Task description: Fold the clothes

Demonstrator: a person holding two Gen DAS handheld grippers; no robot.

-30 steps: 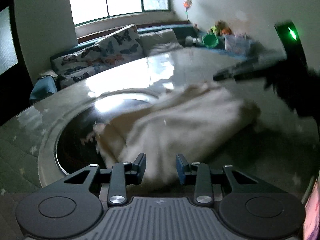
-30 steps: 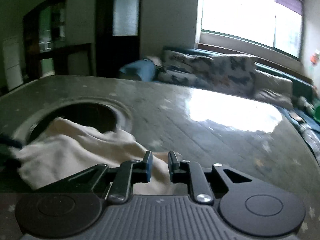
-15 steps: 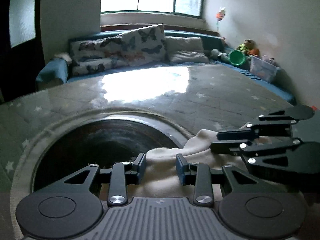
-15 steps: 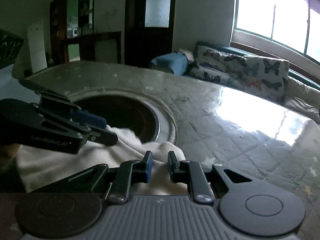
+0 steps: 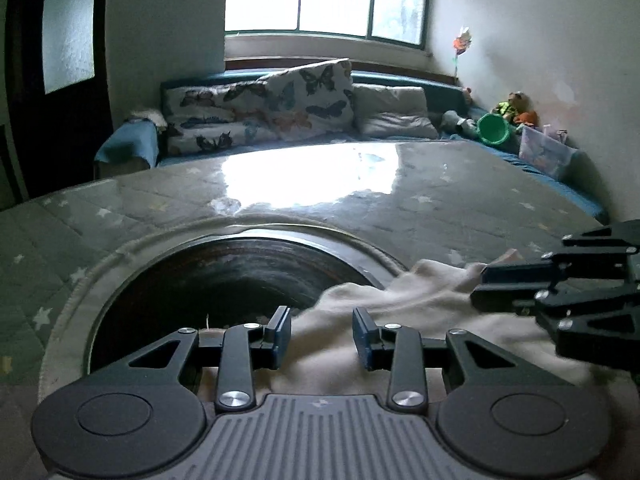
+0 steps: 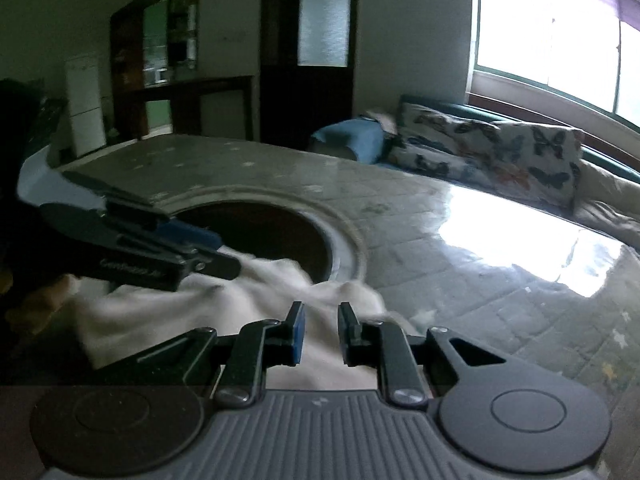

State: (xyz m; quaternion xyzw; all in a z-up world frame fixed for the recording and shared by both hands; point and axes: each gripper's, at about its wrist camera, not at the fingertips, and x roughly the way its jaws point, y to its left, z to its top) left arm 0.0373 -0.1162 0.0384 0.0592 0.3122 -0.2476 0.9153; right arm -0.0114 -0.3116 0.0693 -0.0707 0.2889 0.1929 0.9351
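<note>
— How do the jaws stand?

— Both pairs are parted and hold nothing. The left gripper [image 5: 321, 330] has the wider gap; the right gripper [image 6: 321, 330] has a narrower one. Each hangs low over the cloth, though I cannot tell whether the pads touch it.

— What carries the things?

— A large counter [image 5: 460, 196] under a quilted, star-printed cover with a glossy sheet on top, which mirrors the window. A big round dark opening [image 5: 224, 280] with a pale raised rim is sunk into it toward the near edge.

— And the garment?

— A cream-white cloth [image 5: 400, 308], rumpled, lies at the near edge of the counter. One end spills over the rim into the round opening; the rest lies on the quilted cover beside it. In the right wrist view the cloth [image 6: 224, 312] runs from under the left gripper [image 6: 208, 256] across to the right jaws.

— Smaller things?

— Butterfly-print cushions [image 5: 260, 112] beyond the far edge, and a green bucket [image 5: 494, 130] toward the far right corner.
</note>
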